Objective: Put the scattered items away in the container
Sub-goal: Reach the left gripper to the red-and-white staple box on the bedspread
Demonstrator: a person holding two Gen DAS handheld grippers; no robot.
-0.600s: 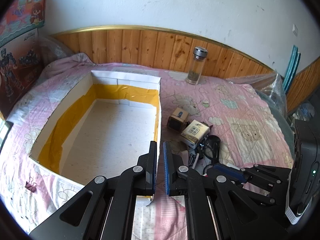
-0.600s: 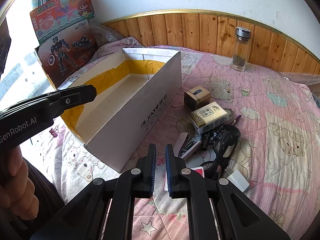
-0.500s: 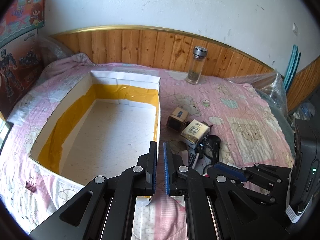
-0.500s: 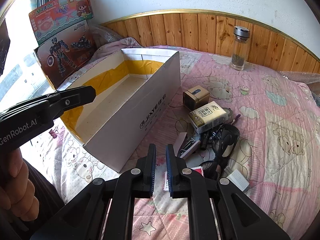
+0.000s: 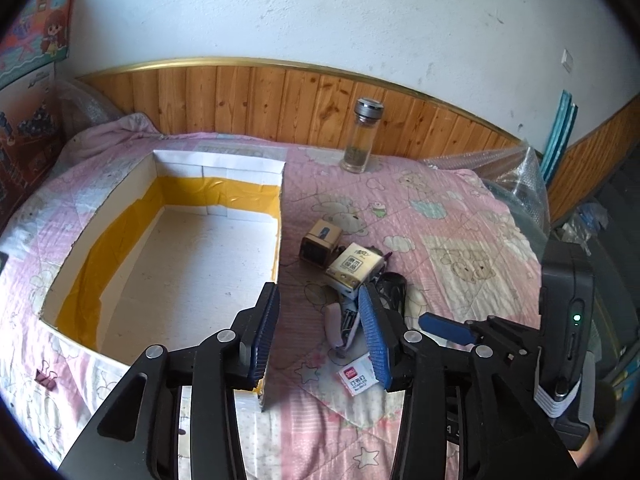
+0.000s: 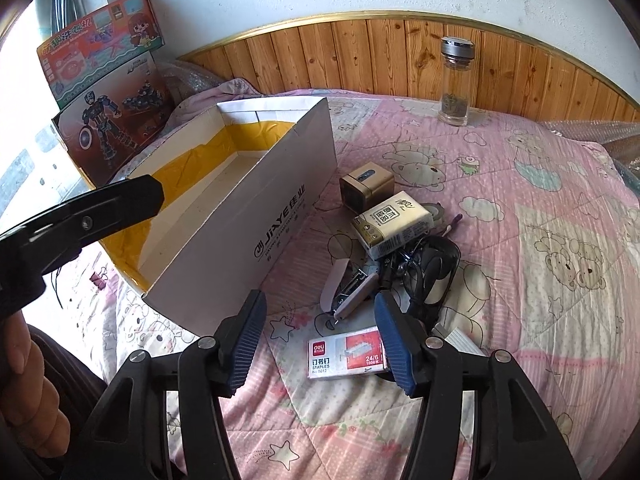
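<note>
The white cardboard box [image 6: 280,216] is matt paperboard, its inner walls lined with glossy yellow tape [image 5: 100,256]. The pink quilted cotton bedspread [image 6: 540,264] looks soft and stitched. The clear glass bottle [image 6: 454,92] carries a brushed metal cap. The varnished pine wall panelling [image 5: 260,104] shines faintly. The red-and-white staple carton [image 6: 346,354] is smooth printed card.

White plaster wall [image 5: 320,12], wood wainscot [image 5: 240,100], pink quilted bed [image 6: 540,240], daylight
</note>
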